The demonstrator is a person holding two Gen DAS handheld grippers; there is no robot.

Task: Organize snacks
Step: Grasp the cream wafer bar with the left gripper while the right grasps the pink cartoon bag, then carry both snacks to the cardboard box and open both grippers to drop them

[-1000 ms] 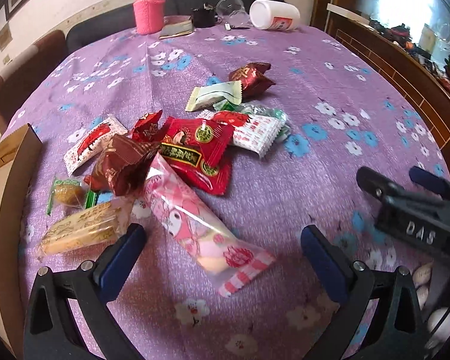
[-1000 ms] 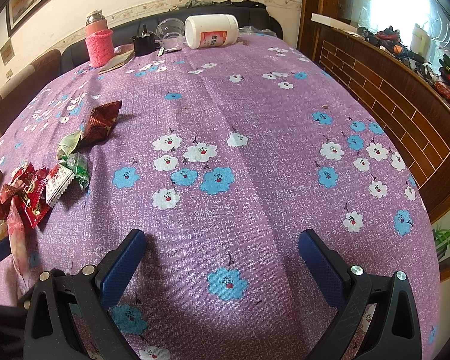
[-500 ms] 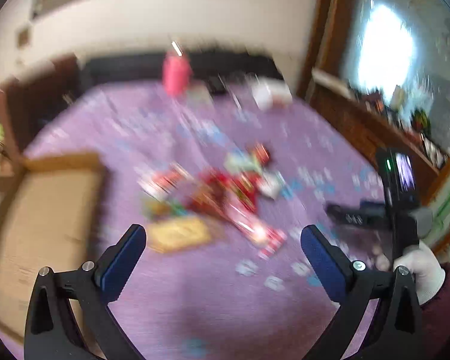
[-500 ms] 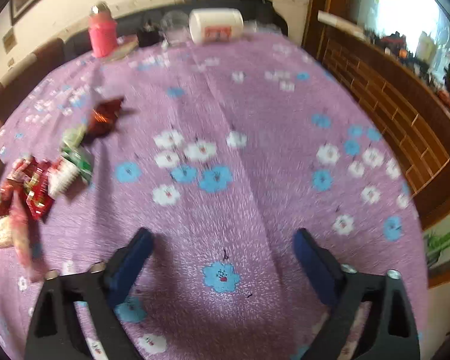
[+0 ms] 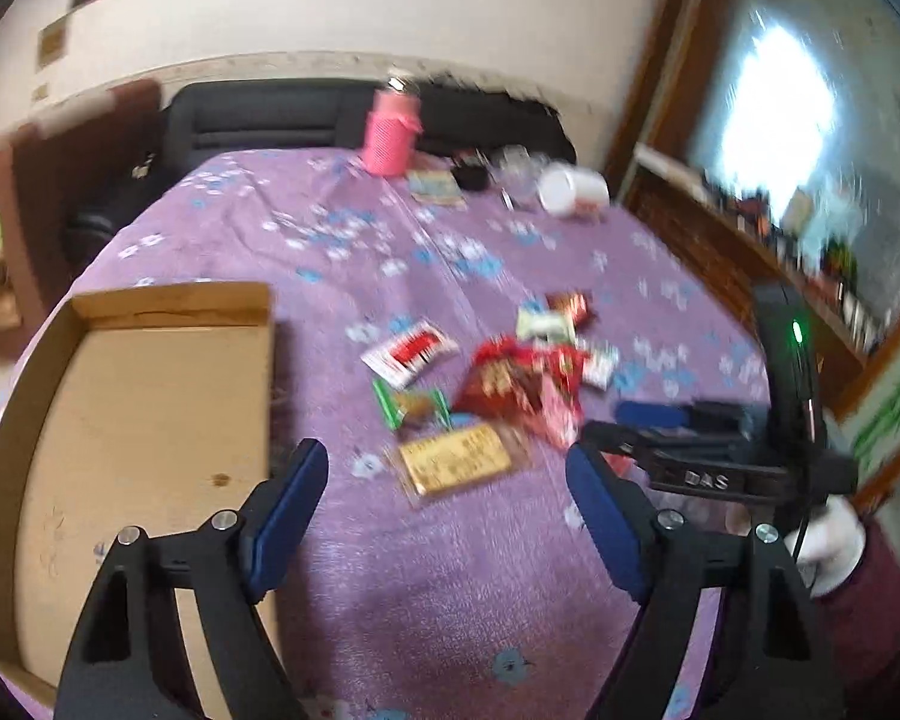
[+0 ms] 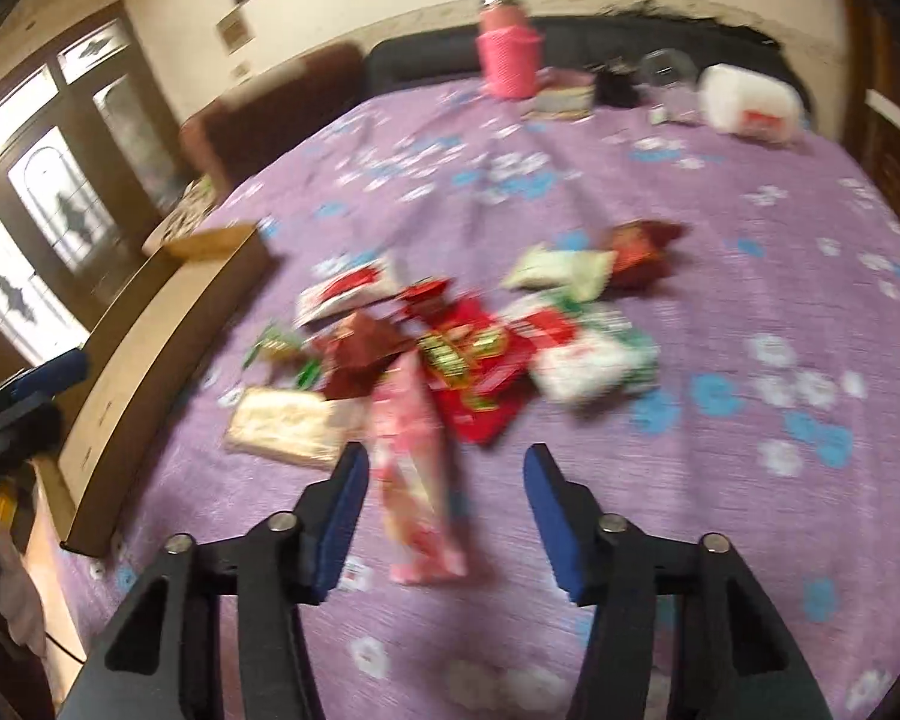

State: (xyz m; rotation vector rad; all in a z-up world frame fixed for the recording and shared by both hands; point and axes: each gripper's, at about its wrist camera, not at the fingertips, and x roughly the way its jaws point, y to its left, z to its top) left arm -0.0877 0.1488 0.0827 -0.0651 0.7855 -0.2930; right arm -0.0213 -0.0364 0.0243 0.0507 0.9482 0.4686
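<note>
A pile of snack packets (image 5: 510, 381) lies mid-table on the purple flowered cloth; it also shows in the right wrist view (image 6: 468, 354). An open cardboard box (image 5: 126, 396) sits at the left, empty. My left gripper (image 5: 447, 519) is open, held above the cloth before a tan cracker pack (image 5: 456, 459). My right gripper (image 6: 444, 516) is open with a long pink packet (image 6: 411, 468) lying between its fingers, not clamped. The right gripper (image 5: 648, 420) also shows in the left wrist view, beside the pile. Both views are blurred.
A pink bottle (image 5: 390, 135), a white jar (image 5: 573, 189) on its side and small clutter stand at the table's far edge. A wooden sideboard (image 5: 744, 252) runs along the right. The box wall (image 6: 156, 360) lies left of the pile.
Both grippers pulled back and up. My right gripper swung left from bare cloth to the pile, over the pink packet. The left view now takes in the box.
</note>
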